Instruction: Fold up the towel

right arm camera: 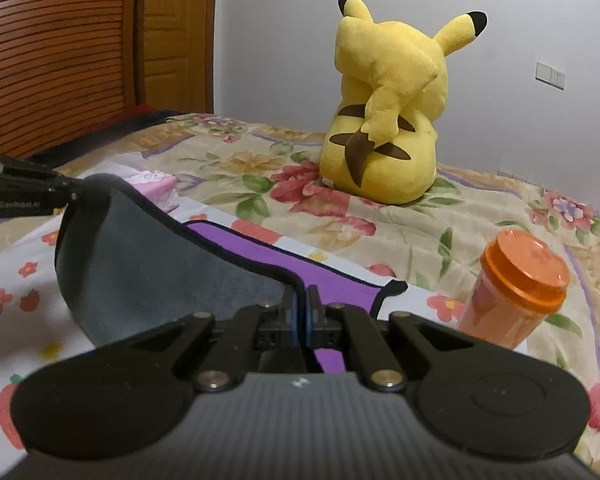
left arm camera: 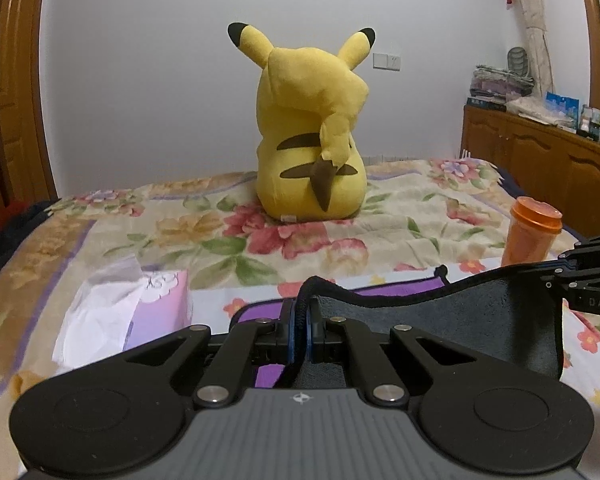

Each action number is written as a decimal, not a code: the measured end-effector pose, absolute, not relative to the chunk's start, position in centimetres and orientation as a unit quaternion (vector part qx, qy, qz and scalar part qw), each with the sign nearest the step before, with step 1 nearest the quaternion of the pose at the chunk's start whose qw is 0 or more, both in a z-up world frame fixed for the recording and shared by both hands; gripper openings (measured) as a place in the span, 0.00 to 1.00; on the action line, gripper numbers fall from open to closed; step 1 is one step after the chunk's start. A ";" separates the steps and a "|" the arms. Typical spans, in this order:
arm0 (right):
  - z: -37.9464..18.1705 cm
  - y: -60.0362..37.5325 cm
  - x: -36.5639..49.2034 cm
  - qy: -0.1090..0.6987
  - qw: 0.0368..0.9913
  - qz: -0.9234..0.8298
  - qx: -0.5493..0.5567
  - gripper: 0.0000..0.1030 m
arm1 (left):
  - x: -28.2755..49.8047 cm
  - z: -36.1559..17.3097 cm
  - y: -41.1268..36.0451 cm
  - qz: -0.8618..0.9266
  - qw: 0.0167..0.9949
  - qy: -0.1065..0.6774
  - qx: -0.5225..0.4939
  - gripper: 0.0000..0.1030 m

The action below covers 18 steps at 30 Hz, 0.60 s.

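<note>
The towel (left arm camera: 440,320), grey on one face and purple on the other, hangs lifted at lower centre. The left gripper (left arm camera: 299,334) pinches its black hem, closed tight; the right gripper (right arm camera: 300,322) clamps the same edge, fabric sagging between them above the floral bedspread (left arm camera: 380,232).

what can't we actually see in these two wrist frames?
- Near part of the towel: both views, hidden under the gripper bodies.
- Left gripper pad contact: towel hem covers it.
- Right gripper grasp point: too tight to see past the pads.
- Orange bottle base: right wrist view, behind gripper linkage.
- Pikachu plush face: turned away.
</note>
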State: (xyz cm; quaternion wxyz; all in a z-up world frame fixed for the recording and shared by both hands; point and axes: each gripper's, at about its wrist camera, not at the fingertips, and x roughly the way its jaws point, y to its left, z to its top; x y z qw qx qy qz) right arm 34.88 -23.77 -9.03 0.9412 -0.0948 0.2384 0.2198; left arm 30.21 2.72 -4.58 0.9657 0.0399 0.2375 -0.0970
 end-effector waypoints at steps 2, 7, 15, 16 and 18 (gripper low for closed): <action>-8.9 -23.5 35.5 0.237 0.941 0.220 -0.102 0.04 | 30.8 -4.6 2.8 -0.095 0.966 0.235 0.044 0.08; -8.6 -23.0 36.8 0.230 0.941 0.216 -0.122 0.04 | 32.3 -4.6 2.9 -0.089 0.969 0.227 0.042 0.08; -9.2 -23.0 38.9 0.213 0.947 0.199 -0.134 0.04 | 34.7 -5.7 2.5 -0.081 0.971 0.216 0.064 0.08; -9.3 -23.1 39.1 0.210 0.948 0.195 -0.135 0.04 | 35.0 -5.8 2.5 -0.080 0.971 0.214 0.066 0.08; -9.6 -23.3 39.6 0.206 0.951 0.187 -0.134 0.04 | 35.5 -6.1 2.5 -0.077 0.972 0.213 0.064 0.08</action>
